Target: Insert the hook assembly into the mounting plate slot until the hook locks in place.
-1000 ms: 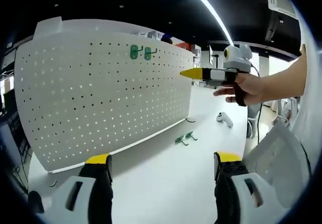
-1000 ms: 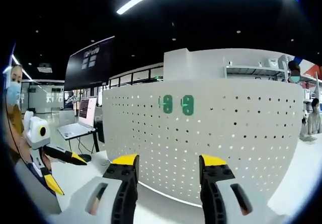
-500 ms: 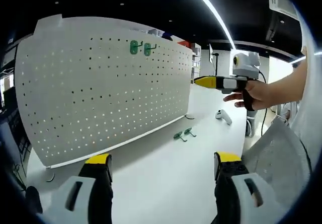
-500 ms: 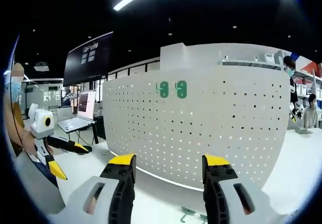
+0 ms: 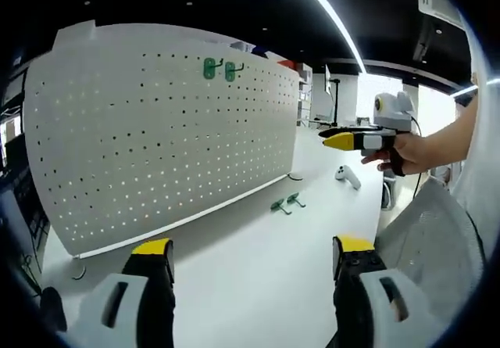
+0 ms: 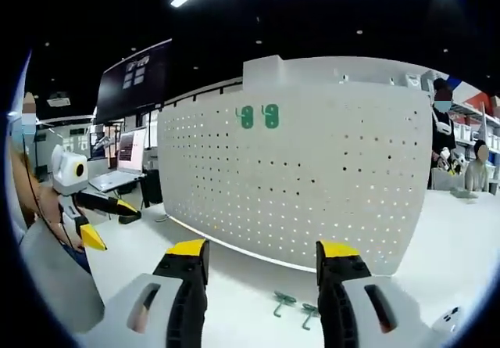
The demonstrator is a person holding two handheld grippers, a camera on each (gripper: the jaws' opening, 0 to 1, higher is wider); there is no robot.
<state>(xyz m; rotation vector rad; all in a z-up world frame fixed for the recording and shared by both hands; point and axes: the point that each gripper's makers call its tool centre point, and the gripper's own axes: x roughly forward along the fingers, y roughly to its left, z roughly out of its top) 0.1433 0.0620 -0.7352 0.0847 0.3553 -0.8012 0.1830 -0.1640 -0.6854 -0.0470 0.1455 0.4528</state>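
Observation:
A white pegboard mounting plate (image 5: pixel 156 137) (image 6: pixel 305 176) stands upright on the white table. Two green hooks (image 5: pixel 219 70) (image 6: pixel 258 116) hang side by side near its top. Two more green hooks (image 5: pixel 284 203) (image 6: pixel 293 305) lie loose on the table in front of the board. My left gripper (image 5: pixel 250 258) is open and empty, low over the table, well short of the board. My right gripper (image 6: pixel 262 258) is open and empty too, above the loose hooks. In the left gripper view, the right gripper (image 5: pixel 348 139) is held by a hand at the right; the left gripper (image 6: pixel 98 219) appears at the left edge of the right gripper view.
A small white object (image 5: pixel 348 181) lies on the table right of the loose hooks. A round foot (image 5: pixel 295 177) holds the board's far end. A laptop (image 6: pixel 121 168) and a dark screen (image 6: pixel 133 82) stand behind the board's left side. People stand at the far right (image 6: pixel 441 141).
The right gripper has drawn back from the board and lowered; its view now takes in the loose hooks on the table. The left gripper has barely moved.

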